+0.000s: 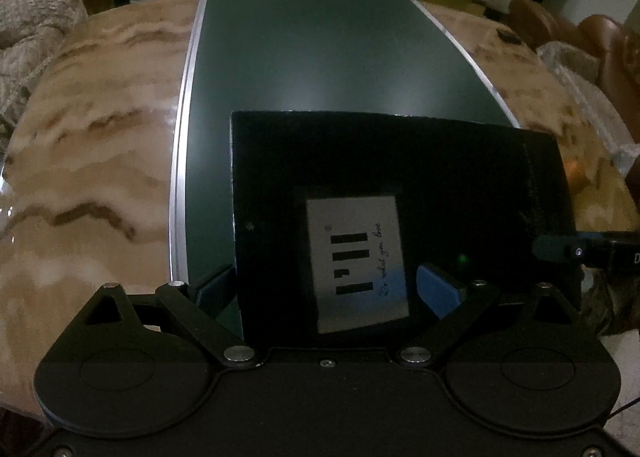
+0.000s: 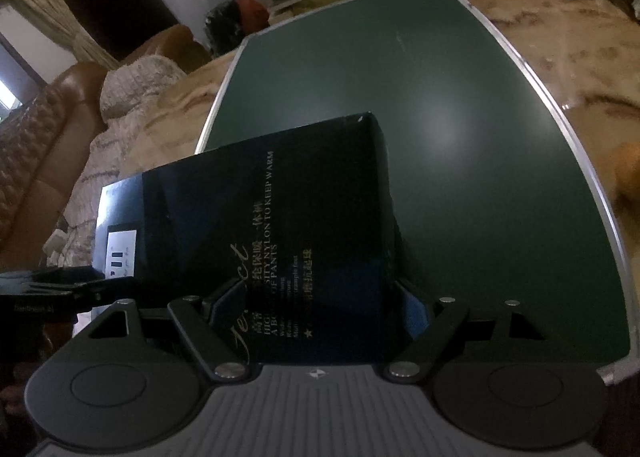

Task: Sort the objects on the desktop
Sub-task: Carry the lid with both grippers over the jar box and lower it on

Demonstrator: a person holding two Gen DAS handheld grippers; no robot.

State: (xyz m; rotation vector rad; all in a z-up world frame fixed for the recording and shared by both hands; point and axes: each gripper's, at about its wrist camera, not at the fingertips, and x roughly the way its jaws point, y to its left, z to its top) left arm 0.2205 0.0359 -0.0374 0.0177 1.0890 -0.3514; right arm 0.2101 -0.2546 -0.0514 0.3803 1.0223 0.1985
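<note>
The black box sits between the blue fingers of both grippers, over the near end of the green board. The left gripper clamps the end bearing a white label, pads seemingly touching each side, though the dim picture blurs the contact. The right gripper is closed on the gold-lettered face. Around the board spreads a marbled table.
</note>
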